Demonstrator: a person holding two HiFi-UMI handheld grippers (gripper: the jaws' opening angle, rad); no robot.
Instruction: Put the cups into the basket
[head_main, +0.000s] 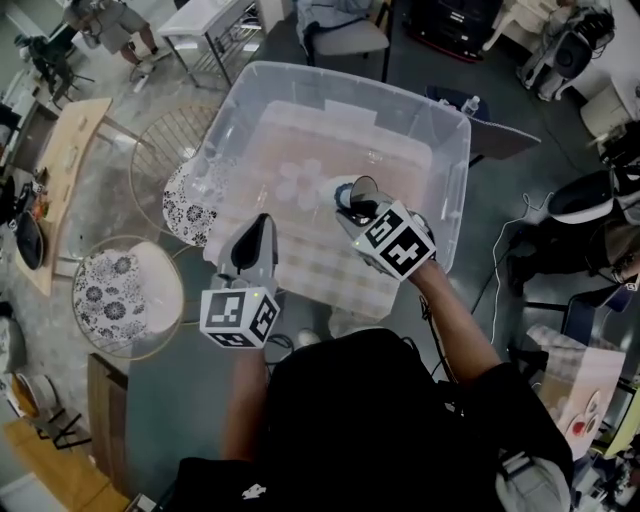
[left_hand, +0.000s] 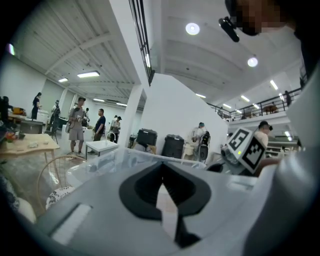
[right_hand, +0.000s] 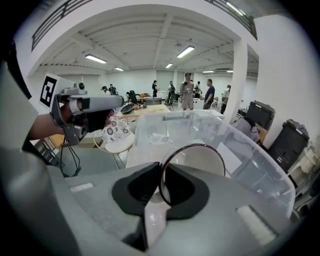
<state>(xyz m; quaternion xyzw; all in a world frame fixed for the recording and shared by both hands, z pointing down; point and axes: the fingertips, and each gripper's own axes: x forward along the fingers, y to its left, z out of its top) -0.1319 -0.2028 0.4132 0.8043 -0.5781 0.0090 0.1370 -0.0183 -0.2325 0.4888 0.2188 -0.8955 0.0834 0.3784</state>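
Head view shows clear cups (head_main: 298, 182) inside the clear basket (head_main: 455, 170). My right hand-held gripper (right_hand: 161, 172) grasps another cup (right_hand: 200, 162) by its rim; my left hand-held gripper (left_hand: 162, 170) is clenched, empty.

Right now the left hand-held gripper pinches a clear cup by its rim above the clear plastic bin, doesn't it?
Not quite. It is the right hand-held gripper that pinches the clear cup by its rim above the clear plastic bin. The right gripper view shows the rim between its jaws. The left hand-held gripper holds nothing.
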